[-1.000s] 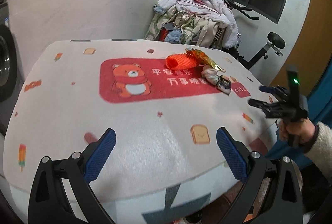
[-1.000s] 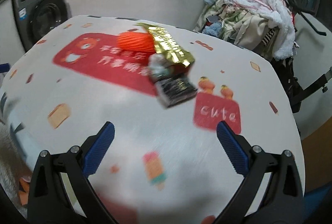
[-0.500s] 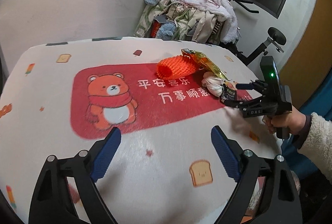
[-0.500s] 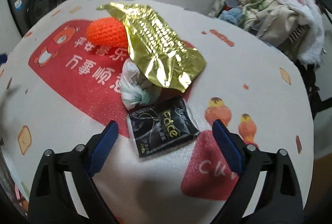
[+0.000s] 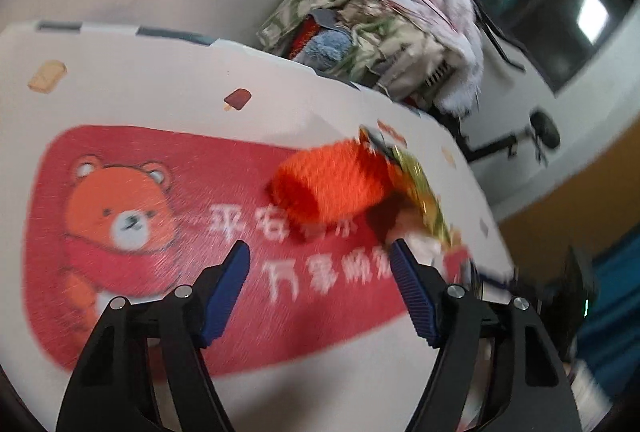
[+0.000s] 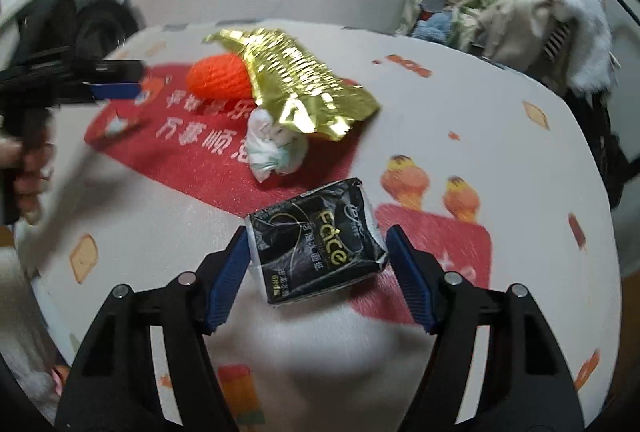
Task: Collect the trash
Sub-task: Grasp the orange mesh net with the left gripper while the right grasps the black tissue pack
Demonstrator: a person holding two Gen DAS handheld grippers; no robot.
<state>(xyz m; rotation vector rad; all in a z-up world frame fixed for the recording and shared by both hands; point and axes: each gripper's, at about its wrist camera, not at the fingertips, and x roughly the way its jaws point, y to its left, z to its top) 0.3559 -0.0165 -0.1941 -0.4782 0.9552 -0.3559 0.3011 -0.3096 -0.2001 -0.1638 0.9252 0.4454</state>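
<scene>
The right claw (image 6: 316,274) points down at the tabletop (image 6: 500,136) with a black packet (image 6: 316,242) lying flat between its blue pads. The jaws have just been closing, and the left pad looks to be at the packet's edge, while a thin gap shows at the right; the claw is not clamped on it. The packet's long axis runs roughly across the gap from pad to pad, tilted so its right end lies a little lower in the view. Beyond it sits a crumpled white wad (image 6: 274,148), then a gold foil wrapper (image 6: 304,80) whose length runs from upper left to lower right, overlapping an orange mesh sleeve (image 5: 332,182). The sleeve lies on its side on the red bear print, its open mouth facing the left claw (image 5: 320,292). That claw has also just been closing, with nothing between its pads, and it hovers open short of the sleeve
</scene>
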